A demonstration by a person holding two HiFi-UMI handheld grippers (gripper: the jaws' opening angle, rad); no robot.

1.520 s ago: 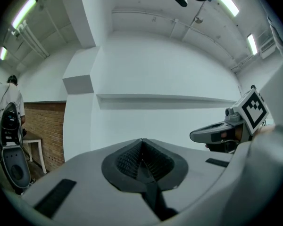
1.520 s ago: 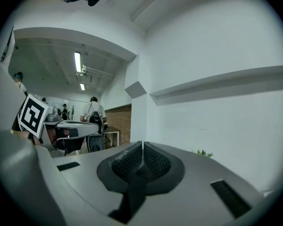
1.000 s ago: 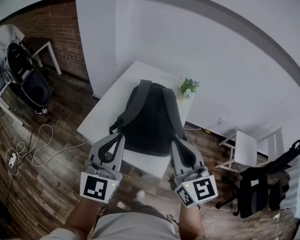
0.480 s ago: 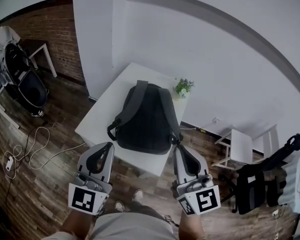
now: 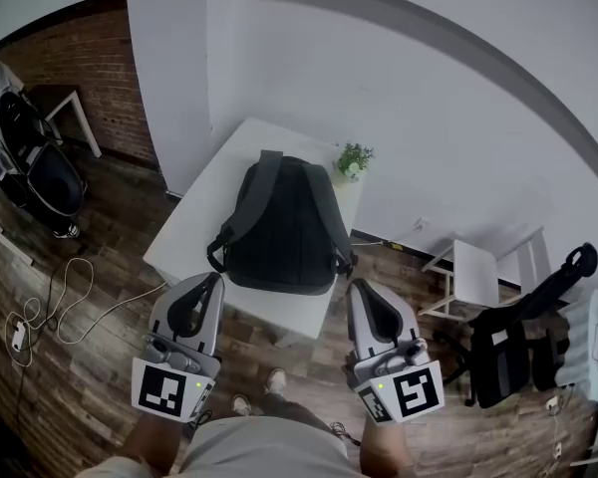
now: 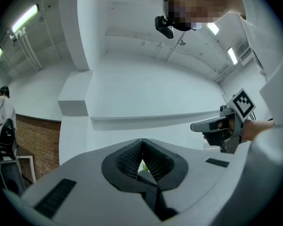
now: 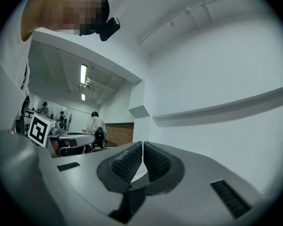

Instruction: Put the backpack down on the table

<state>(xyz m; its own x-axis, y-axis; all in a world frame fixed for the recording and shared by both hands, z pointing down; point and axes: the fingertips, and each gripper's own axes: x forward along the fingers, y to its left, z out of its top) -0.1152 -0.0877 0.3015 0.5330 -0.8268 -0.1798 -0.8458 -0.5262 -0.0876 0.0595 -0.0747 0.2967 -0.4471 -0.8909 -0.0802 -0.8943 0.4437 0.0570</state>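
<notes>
your left gripper hangs near the front edge of the table, jaws pressed together on nothing, so draw it away without snagging the strap on that side. the backpack lies flat on the table top beside a small plant. your right gripper is likewise closed and empty, and the pack's underside and far end are hidden from you.

White table, two items.
You've got the backpack flat in the middle, potted plant at far right corner.
</notes>
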